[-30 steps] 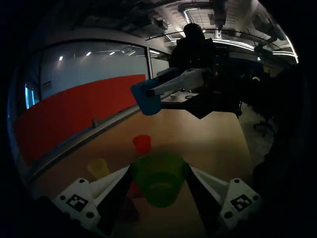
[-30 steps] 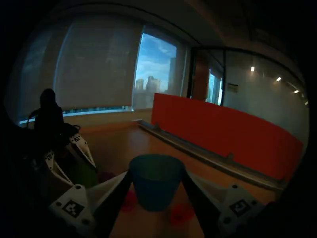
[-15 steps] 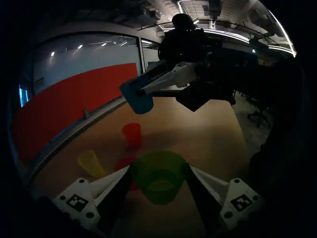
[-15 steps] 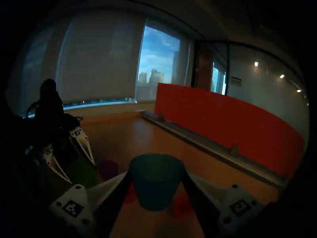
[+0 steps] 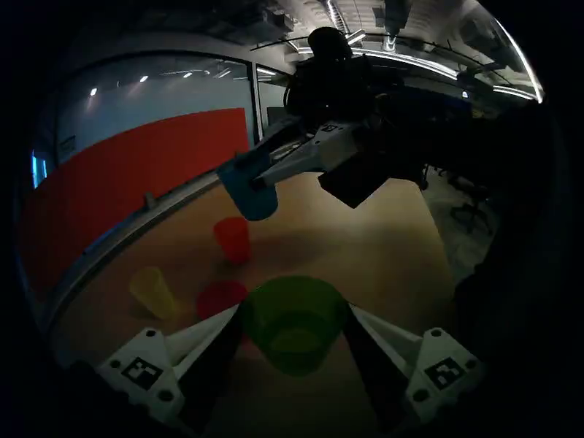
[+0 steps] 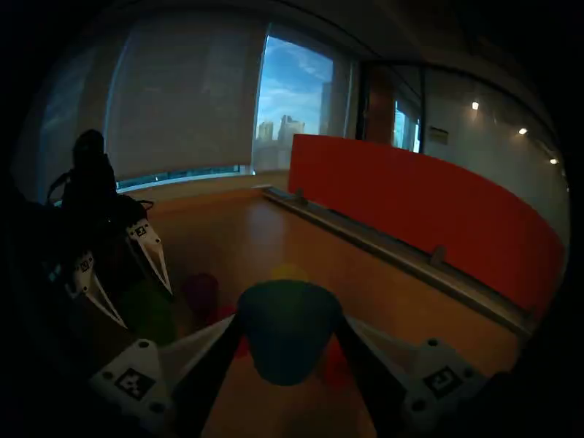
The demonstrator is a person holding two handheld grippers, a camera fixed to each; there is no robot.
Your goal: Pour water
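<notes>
Clamping one green cup [image 5: 294, 332] in left gripper [image 5: 292, 323], one blue cup [image 6: 288, 343] in right gripper [image 6: 288, 325]; beyond green cup, two red cups [image 5: 232, 237] [image 5: 217, 296], one yellow cup [image 5: 150, 290].

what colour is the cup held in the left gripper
The cup is green, clearest in the left gripper view.

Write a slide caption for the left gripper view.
Left gripper holds a green plastic cup; right gripper holds a blue plastic cup tilted above the wooden table.
</notes>
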